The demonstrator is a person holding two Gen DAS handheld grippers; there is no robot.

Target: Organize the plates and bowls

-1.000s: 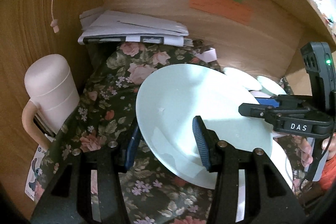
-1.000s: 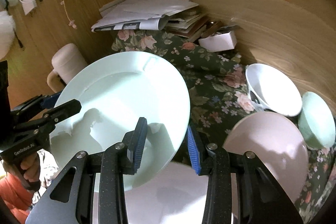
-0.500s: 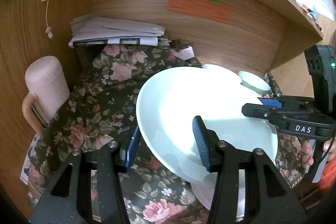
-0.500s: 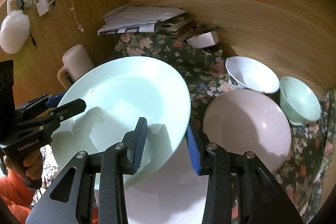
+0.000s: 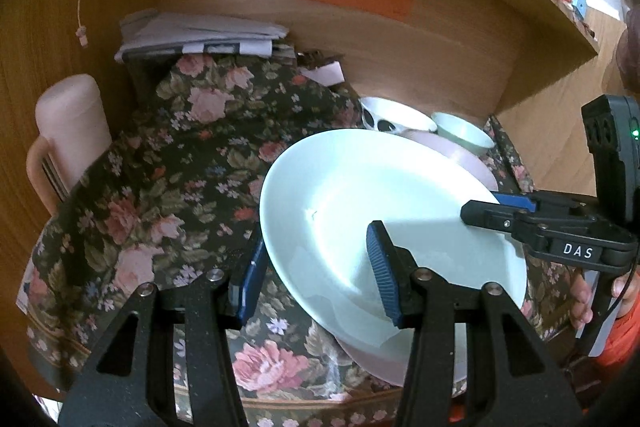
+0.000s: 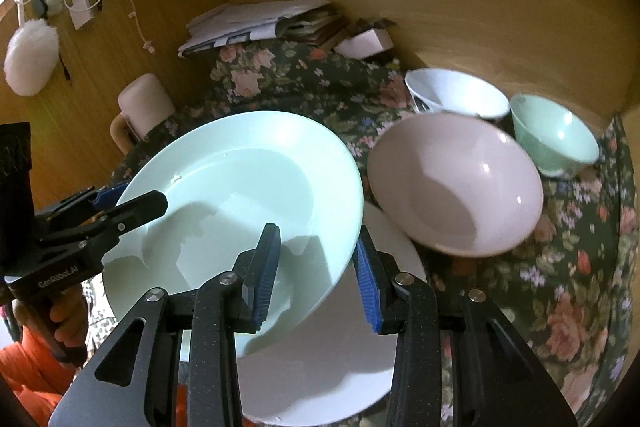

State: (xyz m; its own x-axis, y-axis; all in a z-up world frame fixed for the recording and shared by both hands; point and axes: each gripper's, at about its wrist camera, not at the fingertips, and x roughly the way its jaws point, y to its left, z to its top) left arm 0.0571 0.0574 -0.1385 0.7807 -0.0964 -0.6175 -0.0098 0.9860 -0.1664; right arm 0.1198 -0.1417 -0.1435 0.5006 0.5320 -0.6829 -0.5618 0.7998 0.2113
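**Q:** Table (image 6: pixel 580 307) layout, largest item first: what lies where?

**A:** Floral cloth covers the table inside a wooden alcove. A pale green plate (image 6: pixel 248 187) is held tilted above a white plate (image 6: pixel 340 367) that lies flat on the cloth. To its right stands a pink bowl (image 6: pixel 456 183), touching or just beside the white plate's rim. Behind it sit a white bowl (image 6: pixel 456 93) and, at the far right, a small green bowl (image 6: pixel 556 135). A pink jug (image 5: pixel 72 123) stands at the left wall; a paper stack (image 5: pixel 200 35) lies at the back.

**Q:** What does each tool hold?

**A:** Both tools grip the green plate by its rim. The left tool (image 5: pixel 316 267) straddles the plate's left edge, one blue pad under it and one over it. The right tool (image 6: pixel 316 275) is closed narrowly on the opposite edge, its pads (image 6: pixel 268 267) pressing the rim from both faces.

**Q:** Is the green plate touching the white one?

**A:** That cannot be told; its lower edge hangs over the white plate.
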